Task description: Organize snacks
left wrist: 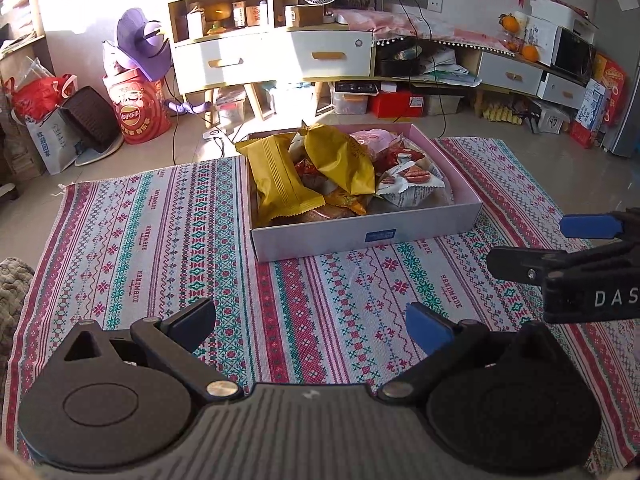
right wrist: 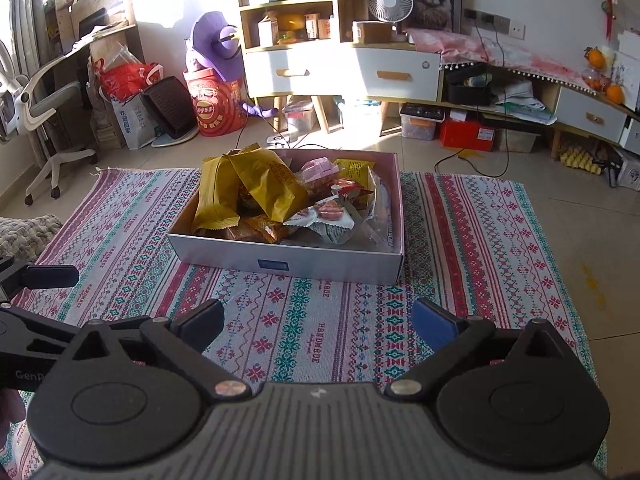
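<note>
Toward the middle of both frames, a shallow cardboard box (left wrist: pixel 360 236) sits on a patterned woven mat (left wrist: pixel 160 240) spread over the tiled floor, and every snack in sight lies inside it, none loose on the mat. Two yellow wrappers (left wrist: pixel 280 180) rest on top of the heap, propped at a slant because the packets beneath hold them up. Below and to the right of them lie a white packet with red sausages printed on it (left wrist: pixel 412 184), some red wrappers and a pink one at the back. The pile looks tossed rather than sorted. The left claw (left wrist: pixel 310 326) hangs low at the bottom of its frame, its jaws apart and holding nothing. The right claw (right wrist: pixel 318 326) does likewise, also spread and empty. Both point at the box's near wall from short of it, seemingly so either can reach in.
</note>
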{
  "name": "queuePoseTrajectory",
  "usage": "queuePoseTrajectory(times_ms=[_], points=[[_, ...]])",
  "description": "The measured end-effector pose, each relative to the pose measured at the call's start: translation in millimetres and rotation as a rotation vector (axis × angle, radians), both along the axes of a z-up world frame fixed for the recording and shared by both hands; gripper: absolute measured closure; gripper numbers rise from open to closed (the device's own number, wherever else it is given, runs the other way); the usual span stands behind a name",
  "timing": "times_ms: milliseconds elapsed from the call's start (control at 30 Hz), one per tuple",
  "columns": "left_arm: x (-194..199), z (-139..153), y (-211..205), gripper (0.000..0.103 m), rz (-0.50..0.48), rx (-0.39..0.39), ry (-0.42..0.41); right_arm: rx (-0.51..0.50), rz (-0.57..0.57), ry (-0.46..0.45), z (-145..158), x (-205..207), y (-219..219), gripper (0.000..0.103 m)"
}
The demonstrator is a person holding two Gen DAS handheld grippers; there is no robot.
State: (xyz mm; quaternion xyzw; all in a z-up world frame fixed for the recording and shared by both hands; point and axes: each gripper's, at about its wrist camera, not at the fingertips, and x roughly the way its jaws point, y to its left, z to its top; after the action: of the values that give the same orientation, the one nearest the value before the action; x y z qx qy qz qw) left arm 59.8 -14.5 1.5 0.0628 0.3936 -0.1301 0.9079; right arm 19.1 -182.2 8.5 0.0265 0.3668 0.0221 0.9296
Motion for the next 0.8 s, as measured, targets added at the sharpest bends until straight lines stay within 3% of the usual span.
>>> queuePoseTrajectory(times_ms=[167,300,800], points=[[-3.7,-1.3,8.1,0.000,0.070,0.000,0.007,0.017,-0.041,0.018,-3.5,-4.7,-3.3,0.002],[-6.1,-1.3,11.0,0.000,0.119,0.020,0.018,-0.042,-0.055,0.025,-8.7,-5.9,4.5,0.002],[-8.8,3.7,15.0,0.000,0.210,0.046,-0.004,-0.067,-0.079,0.058,-14.8,-8.4,18.5,0.001]])
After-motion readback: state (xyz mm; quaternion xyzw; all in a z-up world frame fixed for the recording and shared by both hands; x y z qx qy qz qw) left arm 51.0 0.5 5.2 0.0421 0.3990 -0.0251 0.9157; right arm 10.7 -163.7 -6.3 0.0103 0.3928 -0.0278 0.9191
